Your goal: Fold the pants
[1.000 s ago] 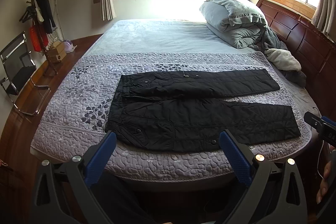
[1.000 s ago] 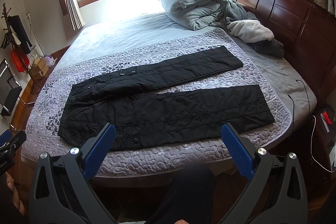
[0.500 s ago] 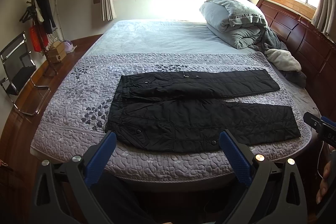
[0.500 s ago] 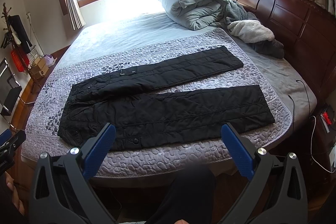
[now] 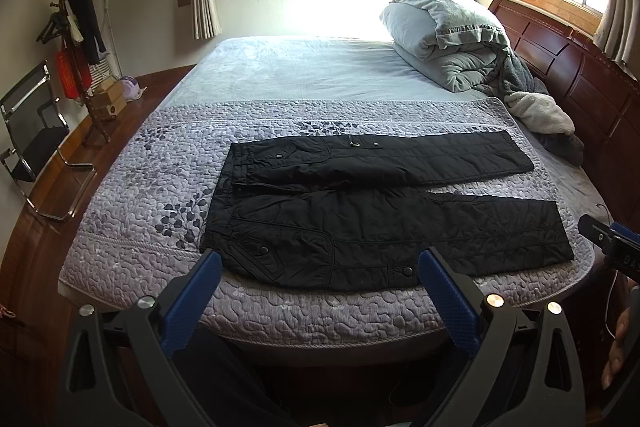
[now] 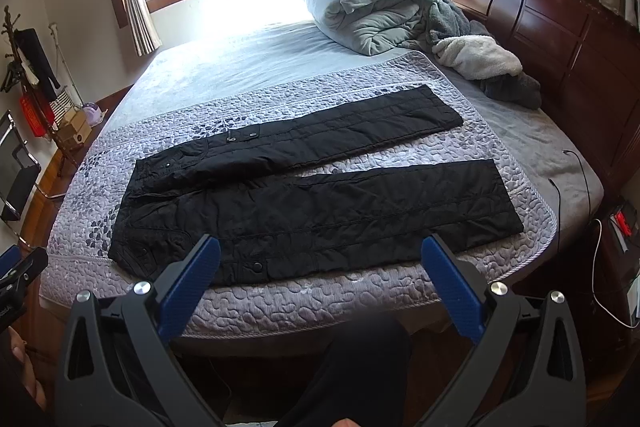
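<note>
Jaws, both grippers: wide open, empty, held short of bed (image 5: 280, 311). Pants (image 5: 360, 223) flat ahead, legs spread apart. Advice: grab near leg's outer edge, fold onto far leg.

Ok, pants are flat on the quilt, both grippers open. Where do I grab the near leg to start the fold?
Probably the near long edge of the black pants: left gripper at the waistband corner, right gripper near the hem, both from the bed's near side. The legs lie flat, parallel and apart, so the near leg could lift over the far one.
</note>
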The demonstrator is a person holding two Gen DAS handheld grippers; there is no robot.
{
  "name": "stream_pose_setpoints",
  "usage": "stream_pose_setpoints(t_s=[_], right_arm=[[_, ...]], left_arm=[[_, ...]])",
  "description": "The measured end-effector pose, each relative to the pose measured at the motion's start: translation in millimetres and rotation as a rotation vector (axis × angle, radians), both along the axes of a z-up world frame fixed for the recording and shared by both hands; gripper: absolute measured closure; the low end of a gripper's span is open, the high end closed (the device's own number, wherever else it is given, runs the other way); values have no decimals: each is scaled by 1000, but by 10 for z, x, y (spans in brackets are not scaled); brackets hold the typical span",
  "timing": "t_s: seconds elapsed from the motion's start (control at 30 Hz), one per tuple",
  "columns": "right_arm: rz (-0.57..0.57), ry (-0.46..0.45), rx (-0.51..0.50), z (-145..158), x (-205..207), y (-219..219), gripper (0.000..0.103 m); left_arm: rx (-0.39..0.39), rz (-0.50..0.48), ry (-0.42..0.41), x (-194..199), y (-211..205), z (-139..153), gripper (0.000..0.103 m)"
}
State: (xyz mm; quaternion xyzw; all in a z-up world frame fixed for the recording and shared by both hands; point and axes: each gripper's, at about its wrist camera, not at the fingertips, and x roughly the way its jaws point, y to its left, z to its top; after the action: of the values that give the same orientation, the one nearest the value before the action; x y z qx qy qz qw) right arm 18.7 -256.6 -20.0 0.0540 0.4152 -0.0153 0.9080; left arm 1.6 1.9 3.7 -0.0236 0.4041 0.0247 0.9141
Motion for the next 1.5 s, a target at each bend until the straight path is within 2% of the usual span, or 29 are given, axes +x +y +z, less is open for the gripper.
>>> stream_pose_setpoints(t_s=[0.3, 0.43, 0.53, 0.6, 0.67, 0.7, 0.73, 0.77, 0.8, 0.83, 0.9, 1.07, 1.17, 1.2, 1.37, 1.4, 1.5], right_arm=[[-4, 11, 4, -29, 52, -25, 2], [-12, 12, 4, -75, 85, -54, 2], [-16, 14, 10, -147, 143, -107, 2], [-17, 30, 20, -235, 210, -164, 2], [-6, 54, 60, -382, 303, -254, 2], [1, 70, 89, -472, 354, -303, 2], [6, 92, 124, -590, 417, -370, 2], [5, 121, 159, -714, 476, -433, 2], [-1, 153, 204, -862, 543, -514, 2], [-3, 180, 247, -1005, 599, -590, 2], [-15, 227, 297, -1270, 692, -708, 2], [-52, 272, 334, -1685, 761, -911, 2], [-83, 285, 366, -1804, 742, -1012, 2], [-90, 286, 378, -1835, 731, -1038, 2], [-121, 280, 403, -1982, 717, -1223, 2], [-131, 280, 417, -2024, 719, -1290, 2], [-191, 274, 481, -2188, 710, -1621, 2]], left_arm=[[-3, 0, 11, 27, 13, -40, 4], [-39, -20, 42, 109, 68, -156, 4], [-90, -51, 81, 229, 181, -305, 4], [-159, -71, 101, 318, 304, -418, 4], [-230, -88, 96, 417, 482, -557, 4], [-242, -108, 74, 457, 544, -634, 4], [-240, -122, 59, 509, 625, -721, 4], [-230, -109, 89, 604, 719, -844, 4], [-251, -94, 147, 713, 841, -1000, 4], [-325, -98, 210, 839, 993, -1182, 4], [-500, -65, 254, 1030, 1384, -1536, 4], [-652, 145, 425, 1486, 2189, -2553, 4], [-737, 292, 480, 1581, 2503, -2986, 4], [-777, 309, 472, 1597, 2546, -3066, 4], [-728, 343, 492, 1767, 2515, -3216, 4], [-708, 349, 492, 1793, 2490, -3198, 8], [-602, 388, 516, 1870, 2457, -3174, 29]])
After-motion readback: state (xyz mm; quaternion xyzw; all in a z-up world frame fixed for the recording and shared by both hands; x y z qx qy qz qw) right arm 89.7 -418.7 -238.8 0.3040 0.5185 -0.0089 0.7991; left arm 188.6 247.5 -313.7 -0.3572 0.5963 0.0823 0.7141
